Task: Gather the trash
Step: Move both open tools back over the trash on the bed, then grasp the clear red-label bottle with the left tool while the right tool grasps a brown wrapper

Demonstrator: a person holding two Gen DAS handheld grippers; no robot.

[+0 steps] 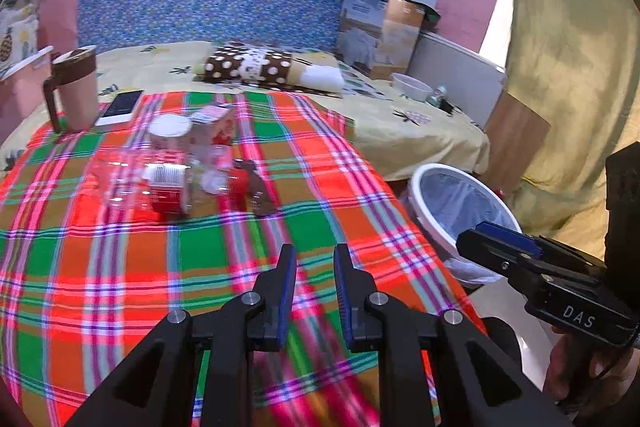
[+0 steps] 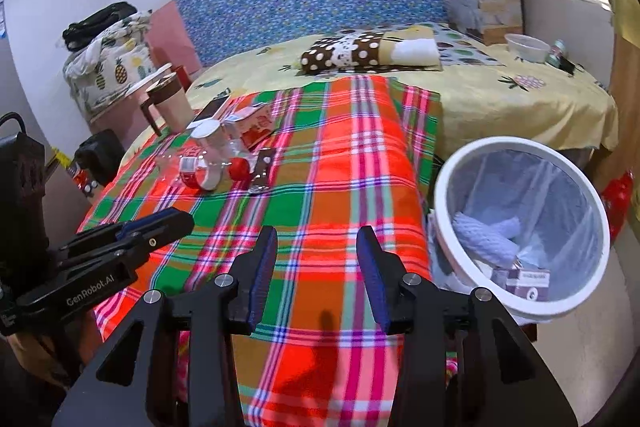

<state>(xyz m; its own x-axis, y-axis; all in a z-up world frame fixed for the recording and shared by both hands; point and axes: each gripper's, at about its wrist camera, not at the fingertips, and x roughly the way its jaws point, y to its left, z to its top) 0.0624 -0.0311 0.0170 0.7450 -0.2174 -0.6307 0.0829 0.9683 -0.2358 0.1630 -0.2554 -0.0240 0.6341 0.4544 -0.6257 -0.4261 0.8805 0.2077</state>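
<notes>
Bottle clear, blurred, outline unsure, dark wrapper beside, unreadable.

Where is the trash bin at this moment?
The white trash bin stands on the floor at the right edge of the plaid cloth, right of the right gripper in its view; some trash already lies inside.

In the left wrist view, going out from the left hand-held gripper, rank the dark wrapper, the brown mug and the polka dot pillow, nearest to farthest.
From the left hand-held gripper:
1. Dark wrapper, just ahead on the plaid cloth, beside the clear plastic trash.
2. Brown mug, far left, at the cloth's back corner.
3. Polka dot pillow, beyond the cloth, on the yellow sheet near the headboard.
</notes>
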